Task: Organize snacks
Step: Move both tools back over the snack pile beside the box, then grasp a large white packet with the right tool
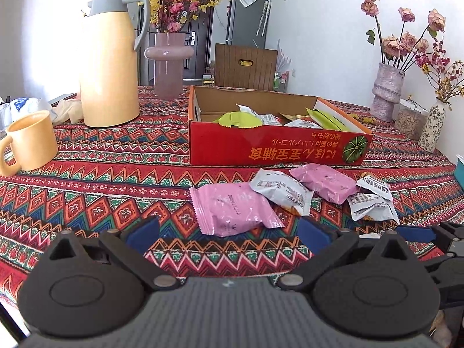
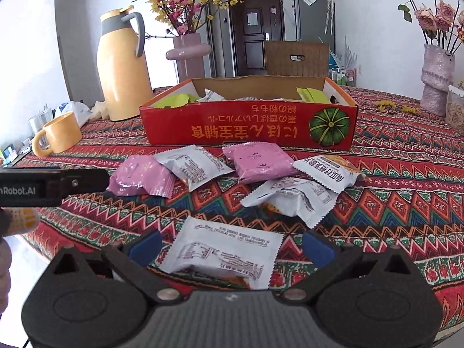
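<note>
Left gripper (image 1: 229, 233): black plastic linkage with blue pads, fingers spread wide over the woven tablecloth, gripping nothing; the near pink packet lies just beyond the tips.
Right gripper (image 2: 230, 245): same build, fingers apart on either side of a flat white crinkled-foil snack packet (image 2: 223, 253) with a serrated edge (not pinched, a gap shows at each pad).
Loose snacks: two glossy pink pillow-shaped foil packets (image 2: 143, 178) (image 2: 259, 161) and several white foil packets (image 2: 192, 165) lie in a loose overlapping cluster on the table, just near of the box.
Box: shallow red printed cardboard tray (image 2: 249, 127) with a green pumpkin picture, plain brown inside, at mid-table; it holds lime-green and white packets (image 1: 240, 119).
Table: red zigzag-patterned woven tablecloth (image 2: 406, 191).
Far left: tall smooth yellow thermos jug with grey handle (image 1: 108, 63), matte yellow ceramic mug (image 1: 30, 140).
Far: pink glass vase with ring-shaped collar (image 1: 168, 66) holding blossoms.
Far right: rough-textured lilac ceramic vase of dried roses (image 1: 387, 91).
</note>
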`<state>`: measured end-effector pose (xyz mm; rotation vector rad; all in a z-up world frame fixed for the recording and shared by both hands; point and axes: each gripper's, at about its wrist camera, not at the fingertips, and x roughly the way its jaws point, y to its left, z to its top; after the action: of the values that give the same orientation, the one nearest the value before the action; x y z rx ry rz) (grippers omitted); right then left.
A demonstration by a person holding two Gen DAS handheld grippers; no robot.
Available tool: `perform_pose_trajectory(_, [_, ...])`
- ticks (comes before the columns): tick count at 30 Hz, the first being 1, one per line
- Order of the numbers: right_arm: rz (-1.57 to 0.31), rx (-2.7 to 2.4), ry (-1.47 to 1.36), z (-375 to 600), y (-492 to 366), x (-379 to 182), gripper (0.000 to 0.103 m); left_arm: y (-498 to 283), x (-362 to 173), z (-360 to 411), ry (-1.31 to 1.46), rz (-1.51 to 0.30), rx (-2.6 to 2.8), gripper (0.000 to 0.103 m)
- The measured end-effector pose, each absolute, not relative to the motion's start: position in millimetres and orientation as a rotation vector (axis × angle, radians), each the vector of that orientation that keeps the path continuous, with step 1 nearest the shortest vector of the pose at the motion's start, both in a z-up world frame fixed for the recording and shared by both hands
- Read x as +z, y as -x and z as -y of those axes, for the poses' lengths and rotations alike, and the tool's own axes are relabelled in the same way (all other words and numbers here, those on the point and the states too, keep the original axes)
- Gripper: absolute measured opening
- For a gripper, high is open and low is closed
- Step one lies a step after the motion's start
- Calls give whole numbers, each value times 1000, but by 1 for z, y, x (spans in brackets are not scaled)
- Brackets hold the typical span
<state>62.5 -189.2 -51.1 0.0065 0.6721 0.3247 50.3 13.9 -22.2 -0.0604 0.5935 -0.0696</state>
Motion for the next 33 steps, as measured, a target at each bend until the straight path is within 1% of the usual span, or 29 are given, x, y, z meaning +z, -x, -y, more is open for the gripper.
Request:
perform_pose_trajectory(5, [-709,308,18,179,-70,-60,103,-50,-23,-17,66,-600,-62,103])
perform_pose_trajectory(10, [-704,284,66,173,-70,-63,103,-50,-26,-19,73,-612,-57,103])
perform_pose_trajectory(20, [-696,268,55,172,-70,-64,103,-49,-28,-19,80,-623,-59,103])
perform_pose_trajectory(21, [-693,266,56,172,-69,-64,101,-49,-29,-19,81,-624,-58,103])
perform_pose_trajectory(23, [-682,266,54,172,-67,-62,92,-49,-29,-21,87,-626,-58,103])
perform_pose_trajectory(24, [-676,266,52,173,-65,-61,86,-49,-29,-21,89,-627,-56,103])
perform_pose_trajectory(26, [-672,268,43,175,-64,-60,82,-49,-29,-22,90,-626,-54,103])
perform_pose_trajectory(27, [-668,265,41,176,-63,-60,77,-49,-28,-22,91,-626,-54,103])
perform_pose_trajectory(29, [-664,269,31,178,-62,-59,76,-49,-28,-22,90,-627,-52,103])
perform_pose_trajectory(31, [-660,271,31,179,-60,-59,70,-49,-29,-23,91,-630,-50,103])
perform_pose_trajectory(33, [-654,275,31,179,-58,-58,69,-49,-29,-23,92,-633,-49,103])
